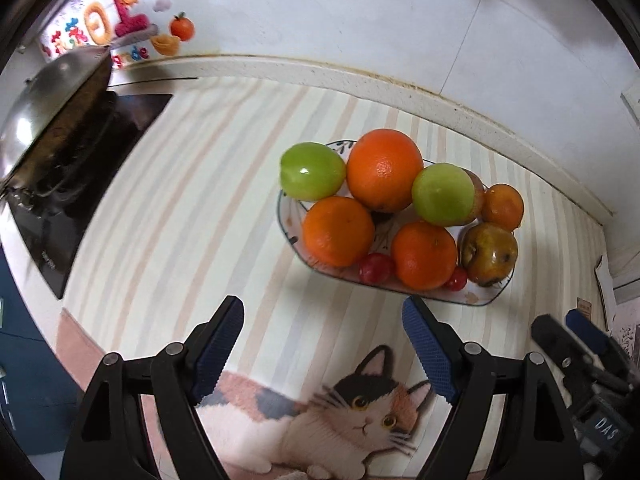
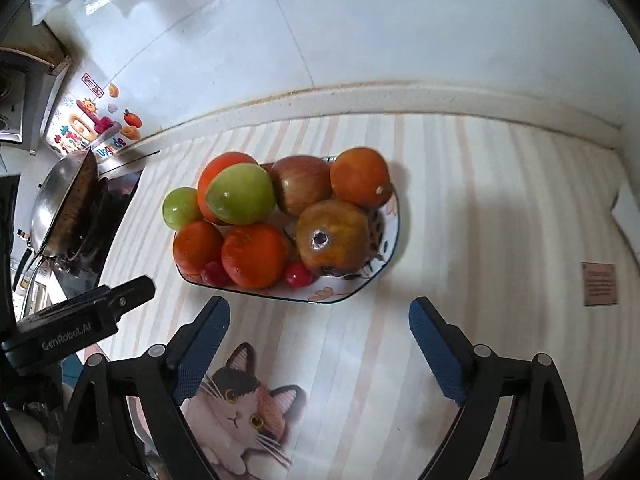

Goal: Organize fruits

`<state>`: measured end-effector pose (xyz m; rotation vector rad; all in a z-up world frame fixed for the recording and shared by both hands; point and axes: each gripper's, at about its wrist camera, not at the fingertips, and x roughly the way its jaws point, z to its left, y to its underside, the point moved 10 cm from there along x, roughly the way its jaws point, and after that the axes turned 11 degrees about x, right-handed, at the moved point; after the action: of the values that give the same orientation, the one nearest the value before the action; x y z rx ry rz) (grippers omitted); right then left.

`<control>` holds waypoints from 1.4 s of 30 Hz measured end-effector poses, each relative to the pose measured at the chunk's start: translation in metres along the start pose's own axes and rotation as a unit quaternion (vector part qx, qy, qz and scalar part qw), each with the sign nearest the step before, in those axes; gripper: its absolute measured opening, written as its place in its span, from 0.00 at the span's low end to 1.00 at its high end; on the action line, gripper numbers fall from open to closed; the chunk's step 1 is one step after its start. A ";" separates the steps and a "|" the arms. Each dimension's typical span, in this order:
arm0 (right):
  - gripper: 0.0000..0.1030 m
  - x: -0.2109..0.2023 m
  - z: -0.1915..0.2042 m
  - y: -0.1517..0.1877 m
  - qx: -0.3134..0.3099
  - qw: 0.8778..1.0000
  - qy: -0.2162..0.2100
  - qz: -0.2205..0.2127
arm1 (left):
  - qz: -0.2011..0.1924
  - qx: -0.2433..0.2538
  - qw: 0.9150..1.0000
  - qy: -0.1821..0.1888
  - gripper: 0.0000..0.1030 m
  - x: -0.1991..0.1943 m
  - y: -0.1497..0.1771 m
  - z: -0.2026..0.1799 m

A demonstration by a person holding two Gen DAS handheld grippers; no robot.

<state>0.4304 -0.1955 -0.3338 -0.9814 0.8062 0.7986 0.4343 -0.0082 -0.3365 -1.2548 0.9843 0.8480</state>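
Observation:
A patterned white plate (image 1: 486,300) (image 2: 394,220) on the striped mat holds piled fruit: several oranges (image 1: 383,169) (image 2: 256,256), two green apples (image 1: 312,170) (image 2: 240,194), a reddish apple (image 2: 300,184), a brown-green pomegranate (image 1: 489,253) (image 2: 332,238) and two small red fruits (image 1: 375,268) (image 2: 298,274). My left gripper (image 1: 323,312) is open and empty, just short of the plate's near edge. My right gripper (image 2: 319,316) is open and empty, also just in front of the plate. The right gripper shows at the left wrist view's lower right (image 1: 568,332); the left one at the right wrist view's lower left (image 2: 100,312).
A steel wok (image 1: 48,108) (image 2: 64,204) sits on a black hob (image 1: 80,168) at the left. The mat has a cat picture (image 1: 360,412) (image 2: 240,404) under the grippers. A tiled wall with stickers (image 1: 120,20) rises behind. A brown card (image 2: 599,283) lies at right.

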 end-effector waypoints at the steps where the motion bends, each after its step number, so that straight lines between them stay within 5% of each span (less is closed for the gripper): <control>1: 0.91 -0.007 0.001 0.000 -0.004 1.000 0.002 -0.005 | -0.005 0.000 1.000 -0.001 0.78 -0.008 0.003 0.001; 17: 0.93 -0.141 0.013 0.044 -0.017 0.997 0.016 -0.078 | -0.096 0.036 0.995 -0.018 0.79 -0.132 0.049 -0.009; 28: 0.94 -0.273 0.047 0.116 -0.042 0.988 -0.004 -0.151 | -0.164 0.048 0.985 -0.022 0.79 -0.235 0.109 -0.008; 42: 0.94 -0.394 0.045 0.209 -0.052 0.981 -0.003 -0.188 | -0.185 0.052 0.981 -0.022 0.82 -0.317 0.200 -0.009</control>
<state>0.0762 -0.1638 -0.0610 -1.1825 0.5528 0.5185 0.1337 0.0126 -0.1129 -1.2728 0.7197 0.5250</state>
